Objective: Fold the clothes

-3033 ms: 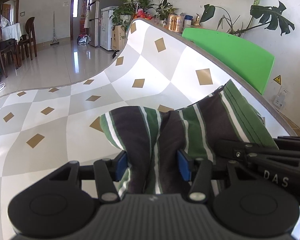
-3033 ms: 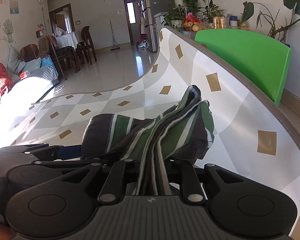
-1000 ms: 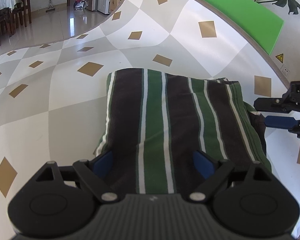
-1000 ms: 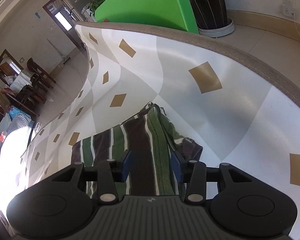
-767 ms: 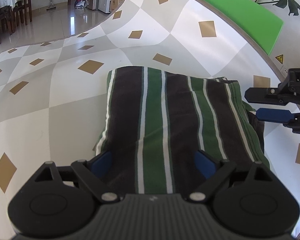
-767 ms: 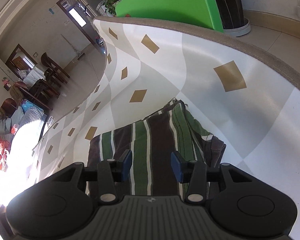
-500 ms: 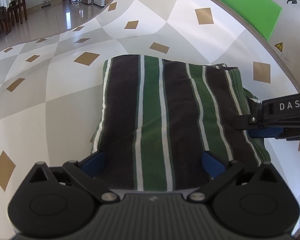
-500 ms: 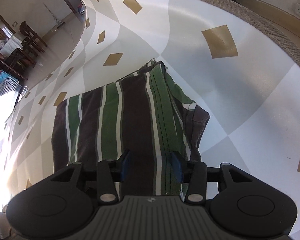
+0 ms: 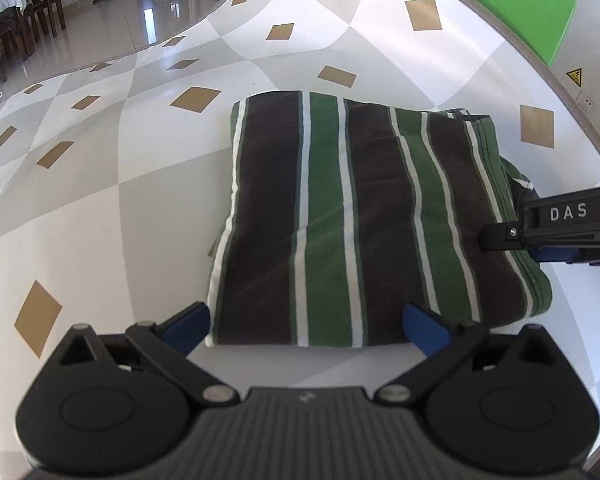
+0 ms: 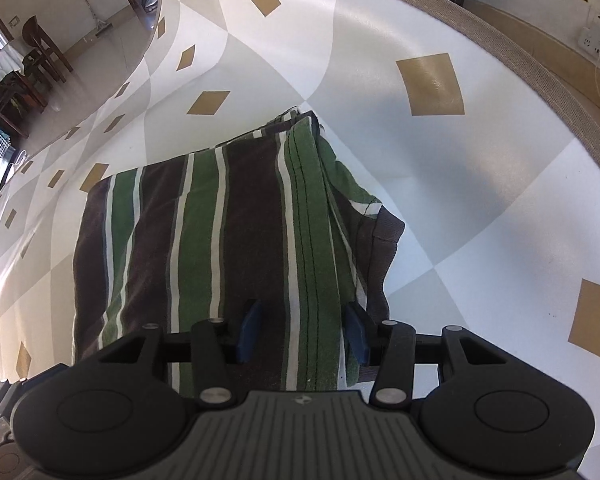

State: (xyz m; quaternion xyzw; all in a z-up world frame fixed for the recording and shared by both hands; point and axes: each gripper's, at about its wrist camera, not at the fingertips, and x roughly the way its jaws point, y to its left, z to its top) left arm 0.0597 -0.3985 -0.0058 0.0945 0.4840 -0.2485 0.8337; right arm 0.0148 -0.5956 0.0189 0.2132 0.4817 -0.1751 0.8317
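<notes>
The left gripper has spread wider and let go of the folded striped garment. The right gripper, fingers parted, straddles its edge on the checkered table.

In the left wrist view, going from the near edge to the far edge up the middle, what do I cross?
Left gripper with its jaws spread wide → folded striped garment → bare checked tabletop → table rim → shiny floor of the room beyond.
</notes>
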